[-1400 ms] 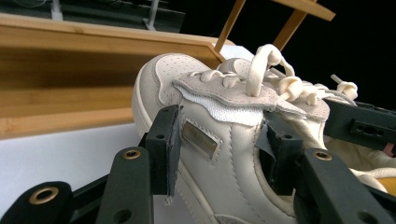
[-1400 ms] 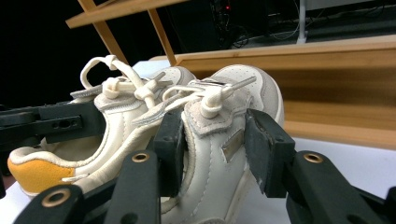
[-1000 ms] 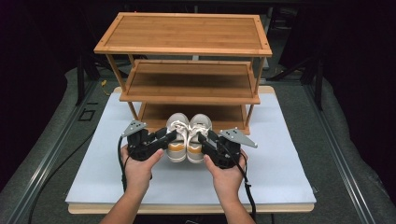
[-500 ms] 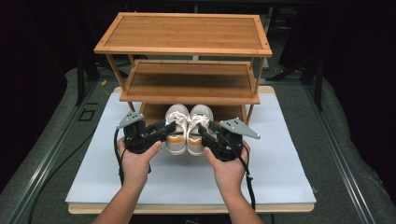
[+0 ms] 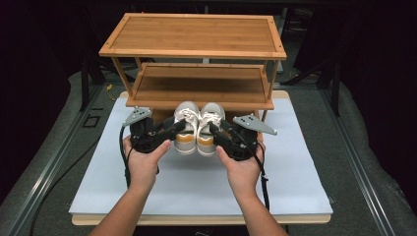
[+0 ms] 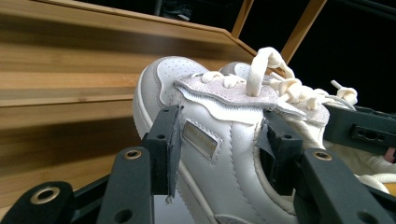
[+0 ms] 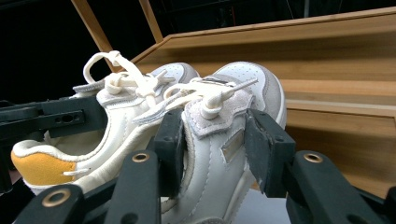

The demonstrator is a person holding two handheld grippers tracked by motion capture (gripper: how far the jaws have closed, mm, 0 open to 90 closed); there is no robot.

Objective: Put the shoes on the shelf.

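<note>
A pair of white sneakers with orange heels is held off the mat in front of the bamboo shoe rack (image 5: pixel 194 34), toes toward it. My left gripper (image 5: pixel 175 126) is shut on the left sneaker (image 5: pixel 186 132), one pad on its outer side and one inside the collar by the tongue. In the left gripper view its jaws (image 6: pixel 223 147) clamp that sneaker (image 6: pixel 168 77). My right gripper (image 5: pixel 218 132) is shut on the right sneaker (image 5: pixel 209 129) in the same way. In the right gripper view, the gripper (image 7: pixel 215 149) clamps the right sneaker (image 7: pixel 245 81), and the left sneaker (image 7: pixel 56 158) lies beside it.
The rack has a top shelf and a middle shelf (image 5: pixel 196 86); its lowest level is behind the shoes. It stands at the back of a pale mat (image 5: pixel 295 167) on a wooden board. Dark floor and metal rails flank the table.
Both hands have risen with the sneakers, which now hang higher in front of the rack's lower opening. The grips look the same.
</note>
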